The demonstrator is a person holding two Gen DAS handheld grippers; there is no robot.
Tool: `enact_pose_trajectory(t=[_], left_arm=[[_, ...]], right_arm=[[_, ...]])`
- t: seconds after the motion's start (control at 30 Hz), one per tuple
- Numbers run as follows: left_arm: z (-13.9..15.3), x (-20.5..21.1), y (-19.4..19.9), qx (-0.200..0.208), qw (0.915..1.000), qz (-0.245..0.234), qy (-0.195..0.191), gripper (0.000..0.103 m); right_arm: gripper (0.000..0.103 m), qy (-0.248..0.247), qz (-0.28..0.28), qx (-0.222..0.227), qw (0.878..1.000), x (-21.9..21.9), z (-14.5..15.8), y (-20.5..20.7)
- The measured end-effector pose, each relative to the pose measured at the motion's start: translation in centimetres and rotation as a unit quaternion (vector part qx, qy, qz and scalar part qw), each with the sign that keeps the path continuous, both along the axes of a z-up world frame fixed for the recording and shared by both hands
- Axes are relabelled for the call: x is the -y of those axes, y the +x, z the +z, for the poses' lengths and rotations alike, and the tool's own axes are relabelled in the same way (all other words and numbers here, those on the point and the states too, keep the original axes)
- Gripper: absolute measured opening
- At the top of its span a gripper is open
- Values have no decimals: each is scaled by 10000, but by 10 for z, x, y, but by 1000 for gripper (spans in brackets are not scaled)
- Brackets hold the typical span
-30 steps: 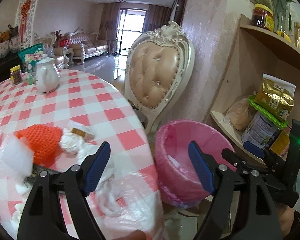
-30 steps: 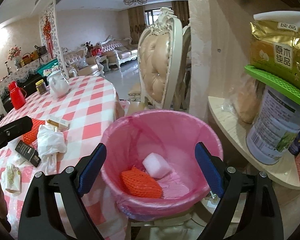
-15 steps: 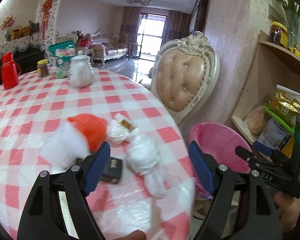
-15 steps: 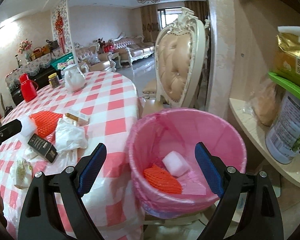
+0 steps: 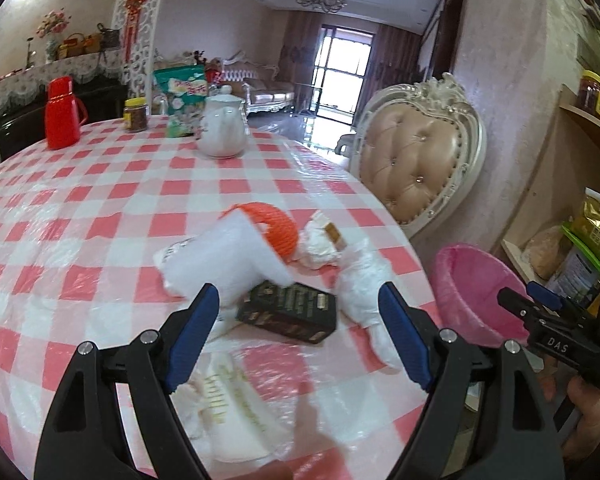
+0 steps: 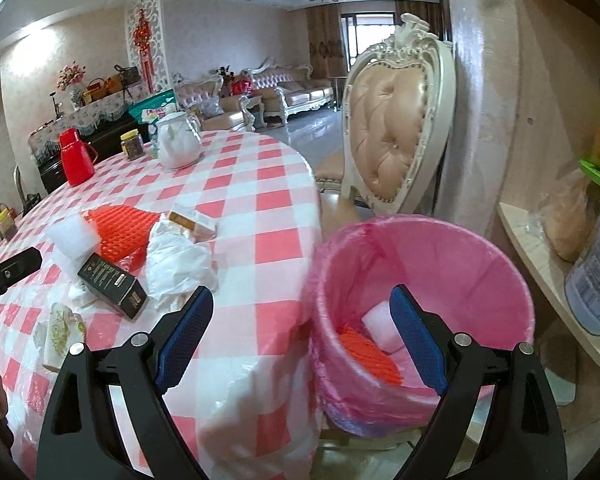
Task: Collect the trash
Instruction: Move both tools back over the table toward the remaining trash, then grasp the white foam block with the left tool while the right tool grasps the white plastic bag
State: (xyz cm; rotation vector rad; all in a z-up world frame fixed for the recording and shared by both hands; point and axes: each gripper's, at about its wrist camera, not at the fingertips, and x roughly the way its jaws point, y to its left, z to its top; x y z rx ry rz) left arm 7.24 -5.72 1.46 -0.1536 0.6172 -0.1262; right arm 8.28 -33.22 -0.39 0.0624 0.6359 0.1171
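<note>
**Several scraps left by the bin, both grippers empty**

Several pieces of trash lie in a loose heap on the table (image 5: 100, 208), near the edge that faces the bin (image 6: 440, 264). Closest to the bin is a crumpled white bag (image 5: 364, 280); touching it on the far side from the bin is the black box (image 5: 290, 312), then a white foam block (image 5: 220, 256) and an orange net (image 5: 274, 224), with a small yellow carton (image 5: 334, 236) just behind the bag. A printed wrapper (image 5: 228, 392) sits apart, nearer the camera. Inside the bin already lie an orange net and a white block.

The left gripper (image 5: 298, 334) hangs above the heap with its jaws spread wide and nothing between them; the box is straight ahead. The right gripper (image 6: 300, 336) is likewise spread and empty, straddling the gap between table edge and bin rim.

Risks, as I judge them: the pieces overlap, so closing on the box may drag the bag or foam along and drop them on the floor short of the bin. The foam is light and could skid away from a glancing finger. The glossy table cover may bunch if a finger digs in. The bin stands low beside the table, so an early release could miss the rim.
</note>
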Motion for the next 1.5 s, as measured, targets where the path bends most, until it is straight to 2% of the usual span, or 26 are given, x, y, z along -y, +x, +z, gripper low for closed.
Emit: enact_pose_trajectory(t=[0.5, 1.1, 1.5], left_arm=[[-9, -51, 7, -135, 9988, 430, -203, 81], [-16, -59, 38, -312, 9968, 520, -514, 92], [-22, -60, 63, -487, 9941, 513, -818, 94]], right_arm=[[85, -26, 445, -91, 9990, -48, -3, 21], [85, 57, 822, -360, 9959, -95, -22, 59], [85, 33, 883, -586, 9944, -110, -38, 80]])
